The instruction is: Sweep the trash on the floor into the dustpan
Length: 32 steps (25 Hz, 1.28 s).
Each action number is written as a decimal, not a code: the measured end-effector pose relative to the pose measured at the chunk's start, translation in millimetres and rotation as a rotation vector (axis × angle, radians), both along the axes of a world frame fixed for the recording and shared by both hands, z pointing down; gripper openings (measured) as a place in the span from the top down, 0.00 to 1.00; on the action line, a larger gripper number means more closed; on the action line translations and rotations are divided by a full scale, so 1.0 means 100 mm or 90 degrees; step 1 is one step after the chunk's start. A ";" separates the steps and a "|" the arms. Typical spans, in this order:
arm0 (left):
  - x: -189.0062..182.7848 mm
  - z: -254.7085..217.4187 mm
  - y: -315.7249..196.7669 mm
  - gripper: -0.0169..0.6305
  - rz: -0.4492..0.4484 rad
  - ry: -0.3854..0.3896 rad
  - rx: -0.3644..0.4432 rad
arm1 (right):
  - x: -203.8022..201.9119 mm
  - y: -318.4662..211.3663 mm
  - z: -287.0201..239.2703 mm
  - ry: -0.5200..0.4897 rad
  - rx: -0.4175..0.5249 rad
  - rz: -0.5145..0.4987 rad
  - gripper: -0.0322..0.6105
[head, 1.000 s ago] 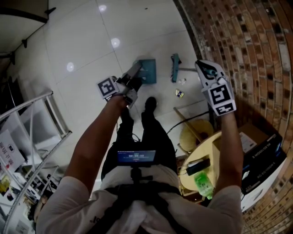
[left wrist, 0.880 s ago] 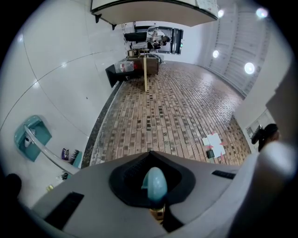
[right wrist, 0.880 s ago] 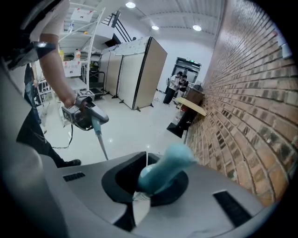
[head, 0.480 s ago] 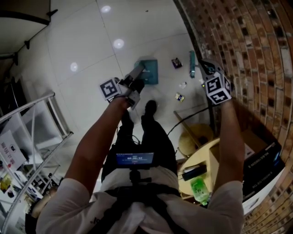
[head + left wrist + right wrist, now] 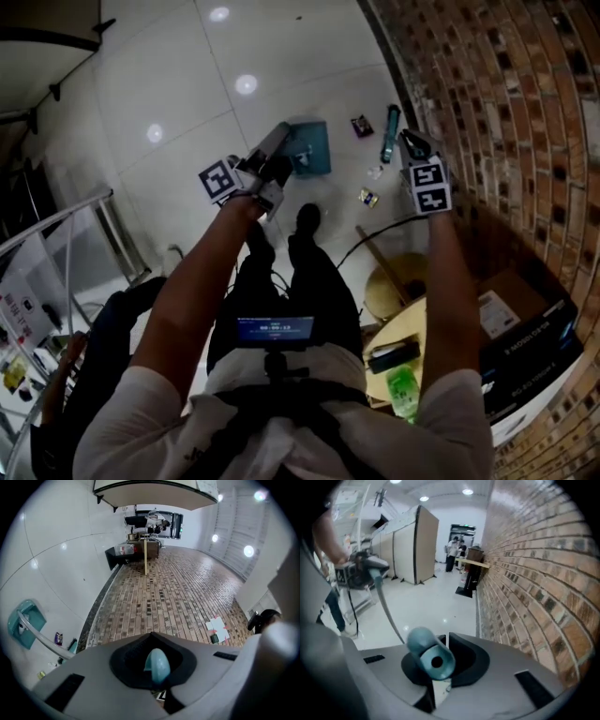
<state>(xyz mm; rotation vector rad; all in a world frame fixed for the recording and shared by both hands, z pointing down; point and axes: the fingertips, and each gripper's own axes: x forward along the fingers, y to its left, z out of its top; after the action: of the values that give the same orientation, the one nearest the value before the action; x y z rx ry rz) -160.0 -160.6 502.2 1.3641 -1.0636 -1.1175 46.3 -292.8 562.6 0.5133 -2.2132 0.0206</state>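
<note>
Trash (image 5: 362, 126), a few small crumpled wrappers, dark and pale, lies on the white floor (image 5: 187, 94) near the brick wall (image 5: 487, 94), between the teal dustpan (image 5: 307, 148) and the broom (image 5: 389, 133). The left gripper (image 5: 275, 156) is clamped on the dustpan's handle. The right gripper (image 5: 411, 143) is clamped on the broom's handle.

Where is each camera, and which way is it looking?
Head view: on the person's head, looking steeply down at the floor; shows both arms, legs, left tongs and right tongs.
Left gripper view: on the left tongs, facing the brick wall; shows those tongs shut on the dustpan handle.
Right gripper view: on the right tongs, looking along the brick wall; shows those tongs shut on the broom handle.
Shared: head and left gripper views both show the dustpan.
</note>
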 end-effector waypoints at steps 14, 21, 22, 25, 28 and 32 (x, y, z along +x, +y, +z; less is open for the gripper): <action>0.00 0.21 -0.04 0.97 0.036 0.028 -0.016 | -0.53 0.81 -0.49 -0.197 -0.147 -0.040 0.91; -0.23 0.28 0.02 0.97 0.042 0.045 -0.026 | -0.74 1.21 -0.77 -0.197 -0.165 -0.109 0.90; -0.25 0.29 0.02 0.97 0.045 0.048 -0.027 | -0.76 1.25 -0.79 -0.199 -0.171 -0.111 0.90; -0.28 0.31 0.03 0.97 0.056 0.056 -0.028 | -0.78 1.31 -0.80 -0.180 -0.166 -0.106 0.91; -0.24 0.30 0.06 0.97 0.076 0.064 -0.026 | -0.71 1.30 -0.84 -0.144 -0.124 -0.093 0.91; -0.15 0.24 0.05 0.97 0.106 0.067 -0.013 | -0.47 1.20 -1.00 -0.077 -0.048 -0.108 0.92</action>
<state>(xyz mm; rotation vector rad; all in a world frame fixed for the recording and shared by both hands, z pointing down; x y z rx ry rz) -174.6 -155.8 526.7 1.3369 -0.8675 -1.0401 -0.9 -172.6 462.7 0.2890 -2.3574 0.0466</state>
